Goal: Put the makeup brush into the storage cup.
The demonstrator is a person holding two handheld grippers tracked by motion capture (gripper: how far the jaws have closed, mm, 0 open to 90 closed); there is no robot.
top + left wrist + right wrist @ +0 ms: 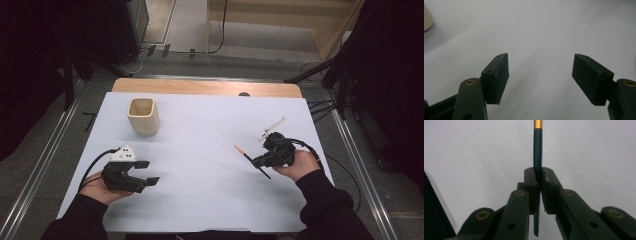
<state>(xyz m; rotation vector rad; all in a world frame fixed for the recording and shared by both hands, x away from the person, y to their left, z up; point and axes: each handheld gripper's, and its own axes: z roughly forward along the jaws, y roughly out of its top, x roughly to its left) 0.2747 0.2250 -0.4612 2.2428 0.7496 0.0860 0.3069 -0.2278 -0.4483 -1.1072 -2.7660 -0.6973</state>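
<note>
A dark pencil (251, 159) with an orange-gold end is clamped in my right gripper (258, 161) at the right of the white table. In the right gripper view the pencil (537, 150) runs straight up between the two pads, its gold band at the top edge, and my right gripper (538, 173) is shut on it. A cream cup (143, 115) stands upright at the back left. My left gripper (147, 172) rests low at the front left, its jaws wide apart. In the left gripper view my left gripper (540, 62) holds nothing, and the cup's edge (427, 17) shows at the top left.
A thin white stick (271, 128) lies on the table just behind my right hand. The white sheet (205, 150) covers a wooden tabletop (205, 87). Metal rails (40, 165) run along both sides, and cables lie on the floor behind.
</note>
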